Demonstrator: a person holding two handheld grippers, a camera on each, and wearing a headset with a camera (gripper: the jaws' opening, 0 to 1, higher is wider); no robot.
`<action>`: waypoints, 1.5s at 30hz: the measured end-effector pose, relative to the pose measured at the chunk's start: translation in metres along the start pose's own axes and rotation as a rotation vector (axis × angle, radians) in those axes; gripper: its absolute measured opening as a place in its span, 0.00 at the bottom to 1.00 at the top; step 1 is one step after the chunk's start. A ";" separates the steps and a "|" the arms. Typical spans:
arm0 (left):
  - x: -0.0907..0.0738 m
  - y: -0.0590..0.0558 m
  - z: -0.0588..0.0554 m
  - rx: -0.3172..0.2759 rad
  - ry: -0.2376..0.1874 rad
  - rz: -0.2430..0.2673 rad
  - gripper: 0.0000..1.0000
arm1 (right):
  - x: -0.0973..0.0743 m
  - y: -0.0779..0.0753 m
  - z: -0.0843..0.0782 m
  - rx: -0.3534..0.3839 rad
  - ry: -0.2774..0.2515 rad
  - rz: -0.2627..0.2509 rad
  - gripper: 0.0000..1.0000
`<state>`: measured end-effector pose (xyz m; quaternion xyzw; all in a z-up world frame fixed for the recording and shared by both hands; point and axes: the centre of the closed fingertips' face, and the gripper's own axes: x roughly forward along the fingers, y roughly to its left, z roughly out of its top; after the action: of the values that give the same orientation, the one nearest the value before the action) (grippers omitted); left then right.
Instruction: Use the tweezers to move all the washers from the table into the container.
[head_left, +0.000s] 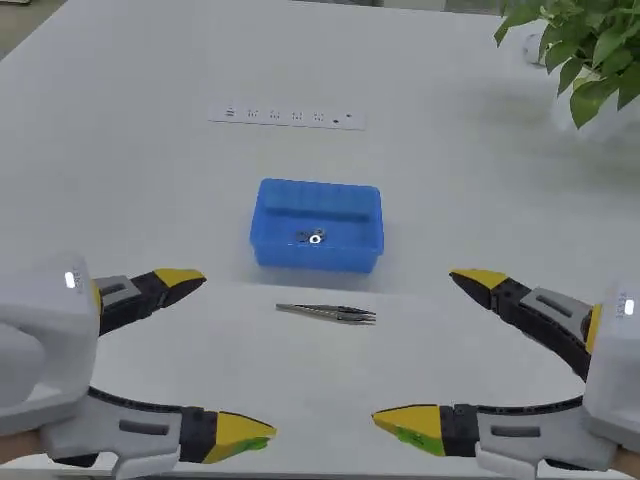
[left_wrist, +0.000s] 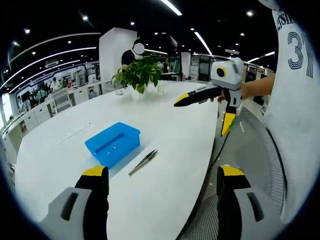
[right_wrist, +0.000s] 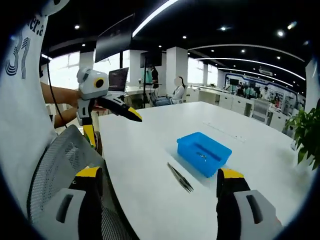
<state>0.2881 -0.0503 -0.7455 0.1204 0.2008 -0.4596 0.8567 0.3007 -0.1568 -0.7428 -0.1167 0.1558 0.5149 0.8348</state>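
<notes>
A blue container (head_left: 316, 215) stands mid-table with a small metal washer (head_left: 316, 238) on its floor. Metal tweezers (head_left: 327, 313) lie flat on the white table (head_left: 180, 170) just in front of it, untouched. My left gripper (head_left: 232, 355) is open at the near left, and my right gripper (head_left: 418, 348) is open at the near right, both empty and facing each other across the tweezers. The left gripper view has its own jaws (left_wrist: 162, 174) wide apart, the container (left_wrist: 112, 143), the tweezers (left_wrist: 143, 162) and the right gripper (left_wrist: 200, 118). The right gripper view shows its spread jaws (right_wrist: 159, 173), container (right_wrist: 204, 152), tweezers (right_wrist: 180, 177) and the left gripper (right_wrist: 116, 132).
A flush power strip (head_left: 287, 117) sits in the table behind the container. A potted plant (head_left: 590, 50) stands at the far right corner. A mesh chair (right_wrist: 55, 160) is close to the table's near edge.
</notes>
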 end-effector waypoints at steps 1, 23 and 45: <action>0.000 0.002 0.003 0.006 -0.004 0.011 0.95 | 0.001 0.002 0.002 -0.010 -0.002 0.003 0.97; 0.008 -0.003 0.006 -0.004 -0.001 0.026 0.99 | -0.003 -0.012 0.007 0.028 -0.026 -0.078 0.98; 0.002 0.007 0.002 -0.023 0.021 0.031 0.97 | -0.001 -0.017 0.000 0.066 -0.006 -0.090 0.95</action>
<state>0.2950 -0.0488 -0.7441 0.1187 0.2131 -0.4426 0.8629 0.3152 -0.1650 -0.7419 -0.0945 0.1650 0.4719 0.8609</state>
